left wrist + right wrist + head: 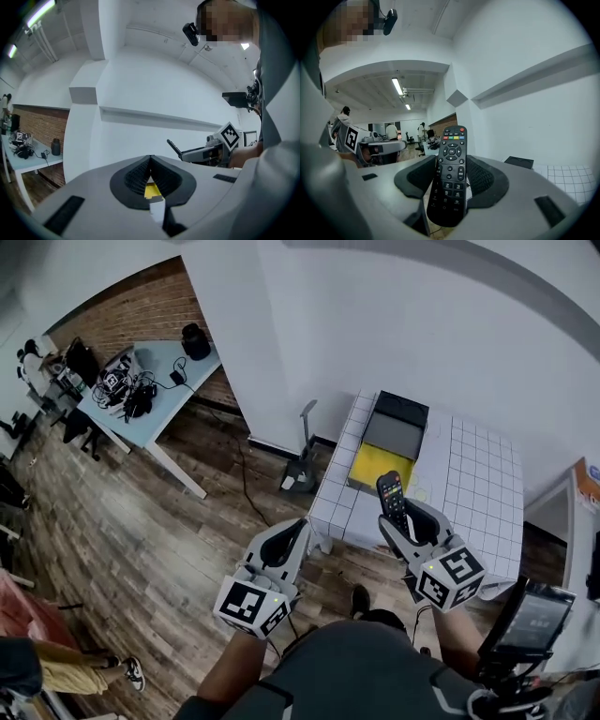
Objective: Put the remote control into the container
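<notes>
Right gripper (451, 161) is clamped on the remote control (449, 183). The pads pinch its two long edges around the lower half, so the button face looks back at the camera and the end with the red power key sticks out well past the jaws. Makes sense to me: a side pinch like that leaves the long end free to go in nose-first. Left gripper (150, 159) has its jaws together with nothing between them. It hangs just left of the right one at about the same level, so I read it as the spare hand for now, maybe there to steady things if needed. Further out, ahead of both, is the white gridded desk (478, 474), and the container (380, 468) sits on its near-left part, running lengthwise away from the person. It's open on top. The near section is bright yellow inside, behind that is a grey section, and at the far end there's a black piece that could be a lid or another compartment, can't tell which. I don't see any loose item in it. In the head view the remote's tip overlaps the near yellow edge, but it's up in the air in the gripper, so not in yet. My guess is the yellow section is the target, since it's nearest and open.
</notes>
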`<state>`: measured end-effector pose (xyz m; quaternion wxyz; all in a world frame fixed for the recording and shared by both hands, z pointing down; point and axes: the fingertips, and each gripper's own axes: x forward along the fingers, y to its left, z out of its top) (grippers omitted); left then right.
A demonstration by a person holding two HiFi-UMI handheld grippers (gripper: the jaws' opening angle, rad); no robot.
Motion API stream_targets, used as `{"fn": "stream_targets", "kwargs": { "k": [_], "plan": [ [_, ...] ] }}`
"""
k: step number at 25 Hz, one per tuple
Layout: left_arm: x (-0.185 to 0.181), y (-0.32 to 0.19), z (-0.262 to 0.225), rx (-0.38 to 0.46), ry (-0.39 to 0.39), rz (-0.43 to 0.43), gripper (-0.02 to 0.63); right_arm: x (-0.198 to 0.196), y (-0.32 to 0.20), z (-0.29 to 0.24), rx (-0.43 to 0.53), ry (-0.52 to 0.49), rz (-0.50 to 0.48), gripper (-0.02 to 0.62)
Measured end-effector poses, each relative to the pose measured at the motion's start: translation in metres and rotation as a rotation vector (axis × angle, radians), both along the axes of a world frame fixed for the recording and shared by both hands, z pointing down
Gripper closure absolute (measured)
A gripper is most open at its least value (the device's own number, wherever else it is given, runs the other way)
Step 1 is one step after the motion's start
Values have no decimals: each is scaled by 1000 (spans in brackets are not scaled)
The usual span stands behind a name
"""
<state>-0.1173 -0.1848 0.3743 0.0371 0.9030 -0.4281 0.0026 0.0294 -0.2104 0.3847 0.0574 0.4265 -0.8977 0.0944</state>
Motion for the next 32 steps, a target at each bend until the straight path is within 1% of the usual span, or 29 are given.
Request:
{"fn": "stream_targets", "kwargs": {
  "k": [8, 14, 18, 22, 24, 27, 30, 32],
  "plan": [
    [31, -68, 0, -9, 6, -26, 597, 31, -66, 2, -1, 2, -32, 377],
    [56, -102, 7, -21, -25, -42, 597, 48, -102, 10, -13, -6, -62, 377],
    [64, -120, 10, -29, -18, -64, 597, 55, -121, 15, -22, -6, -89, 377],
    [66, -135, 13, -35, -34, -70, 597, 55, -139, 27, -40, 4, -93, 377],
    [62, -144, 16, -46, -27, -68, 597, 53, -149, 34, -53, 13, -86, 377],
    [52, -161, 21, -58, -14, -59, 597, 47, -166, 45, -71, 34, -64, 377],
    [40, -179, 28, -65, -25, -50, 597, 39, -182, 60, -100, 57, -39, 377],
    [32, -191, 37, -73, -34, -66, 597, 35, -190, 71, -124, 75, -26, 377]
  ]
}}
